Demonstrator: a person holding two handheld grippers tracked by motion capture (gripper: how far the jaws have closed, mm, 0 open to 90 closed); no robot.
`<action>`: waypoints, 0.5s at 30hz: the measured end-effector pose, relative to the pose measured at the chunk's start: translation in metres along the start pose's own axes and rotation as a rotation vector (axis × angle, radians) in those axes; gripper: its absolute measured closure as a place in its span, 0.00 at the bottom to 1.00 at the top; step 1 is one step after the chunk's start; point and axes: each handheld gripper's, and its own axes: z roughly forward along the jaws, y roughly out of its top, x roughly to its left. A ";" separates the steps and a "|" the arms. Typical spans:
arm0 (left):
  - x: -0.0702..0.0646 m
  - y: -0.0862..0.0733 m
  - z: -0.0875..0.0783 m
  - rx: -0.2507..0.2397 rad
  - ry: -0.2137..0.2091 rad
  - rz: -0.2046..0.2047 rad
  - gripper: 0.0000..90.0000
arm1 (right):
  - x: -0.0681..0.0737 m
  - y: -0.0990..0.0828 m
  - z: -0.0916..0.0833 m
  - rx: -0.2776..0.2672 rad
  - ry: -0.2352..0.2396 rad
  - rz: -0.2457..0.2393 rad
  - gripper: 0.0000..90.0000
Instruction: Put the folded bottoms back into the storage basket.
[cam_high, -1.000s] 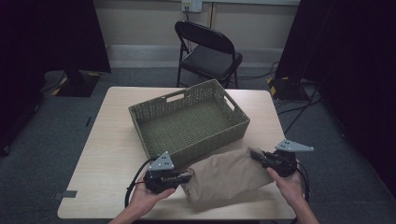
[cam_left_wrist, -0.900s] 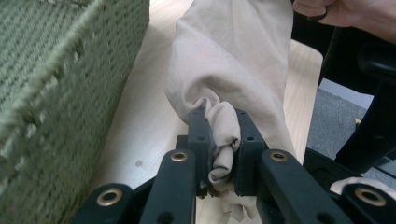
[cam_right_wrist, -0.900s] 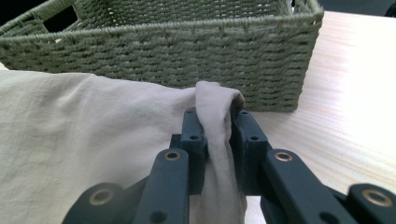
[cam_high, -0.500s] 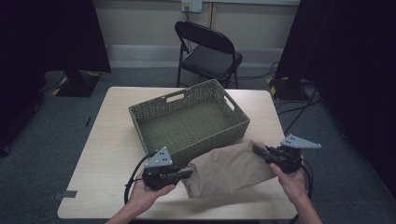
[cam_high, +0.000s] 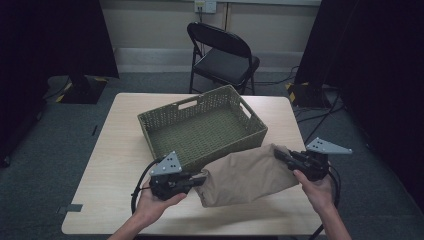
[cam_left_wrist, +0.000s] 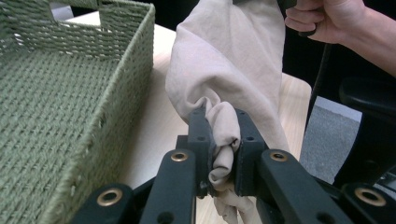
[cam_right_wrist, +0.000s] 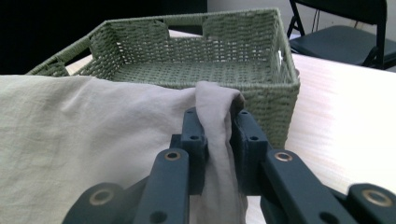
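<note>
While cloth (cam_high: 247, 175) hangs between both grippers, just clear of desk (cam_high: 115, 150) at front edge, beside basket (cam_high: 200, 127) near wall: left gripper (cam_high: 202, 179) jaws clamped on bunched corner (cam_left_wrist: 224, 140); right gripper (cam_high: 277, 154) jaws clamped on opposite corner (cam_right_wrist: 217, 121). Step judged: carry cloth over basket rim and lower inside. Advise level lift, both ends equal height, slack kept off rim. Clear near wall before moving forward. Risk: sagging middle snagging weave, or dragging basket. Release only once cloth rests on basket floor.
</note>
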 end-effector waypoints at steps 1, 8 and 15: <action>-0.001 0.002 0.001 -0.004 -0.003 0.000 0.90 | 0.000 0.003 -0.001 -0.006 0.000 -0.005 0.85; 0.000 0.006 0.000 -0.017 0.010 0.004 0.90 | 0.001 0.017 -0.003 -0.024 -0.004 -0.028 0.85; 0.004 0.019 -0.010 -0.046 0.036 0.015 0.90 | 0.001 0.027 -0.003 -0.051 -0.001 -0.035 0.85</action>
